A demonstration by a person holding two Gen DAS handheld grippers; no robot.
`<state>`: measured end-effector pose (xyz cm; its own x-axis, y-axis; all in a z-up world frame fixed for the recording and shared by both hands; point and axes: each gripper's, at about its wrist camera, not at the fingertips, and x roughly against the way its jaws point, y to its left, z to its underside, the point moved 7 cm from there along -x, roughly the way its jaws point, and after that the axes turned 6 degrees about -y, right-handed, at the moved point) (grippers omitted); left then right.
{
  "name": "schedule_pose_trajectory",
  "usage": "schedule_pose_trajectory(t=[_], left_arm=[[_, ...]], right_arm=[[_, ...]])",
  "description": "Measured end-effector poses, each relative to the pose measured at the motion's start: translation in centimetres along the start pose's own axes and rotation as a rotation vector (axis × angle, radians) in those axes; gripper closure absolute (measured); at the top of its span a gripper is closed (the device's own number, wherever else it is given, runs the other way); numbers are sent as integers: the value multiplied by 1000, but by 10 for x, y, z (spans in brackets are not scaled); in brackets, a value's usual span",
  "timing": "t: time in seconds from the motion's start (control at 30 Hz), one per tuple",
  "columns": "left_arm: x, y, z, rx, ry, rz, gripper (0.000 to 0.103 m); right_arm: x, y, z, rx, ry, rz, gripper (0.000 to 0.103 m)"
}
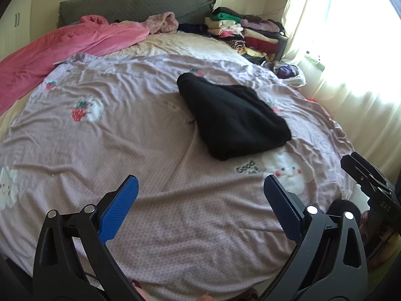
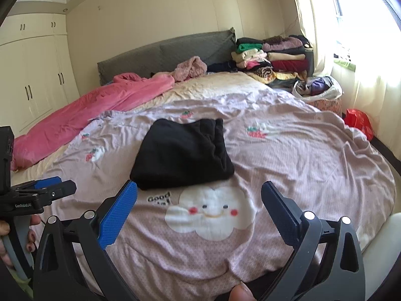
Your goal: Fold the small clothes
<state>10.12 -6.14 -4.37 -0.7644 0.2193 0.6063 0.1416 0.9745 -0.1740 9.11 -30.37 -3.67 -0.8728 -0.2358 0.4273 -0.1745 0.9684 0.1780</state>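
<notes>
Folded black garment (image 2: pixel 183 154) on bedspread (image 2: pixel 300 155)

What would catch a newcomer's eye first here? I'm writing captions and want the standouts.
The folded black garment stands out first, lying alone mid-bed on the lilac quilt, just beyond its white smiling cloud print. Next, the pink blanket heaped along the bed's left side, and the stacked folded clothes at the far right by the headboard. Both the left gripper and right gripper are open and empty.
</notes>
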Motion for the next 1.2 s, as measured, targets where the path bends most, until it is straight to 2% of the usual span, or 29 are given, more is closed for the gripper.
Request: schedule_pose_trajectory(t=[0.17,1.2], left_arm=[[-7,3,7,-3,14,-26,9],[-6,4,8,-1,19,-38,9]], right_arm=[[-10,-1,10,-9,35,-1,5],[-10,2,9,14,30,3,5]])
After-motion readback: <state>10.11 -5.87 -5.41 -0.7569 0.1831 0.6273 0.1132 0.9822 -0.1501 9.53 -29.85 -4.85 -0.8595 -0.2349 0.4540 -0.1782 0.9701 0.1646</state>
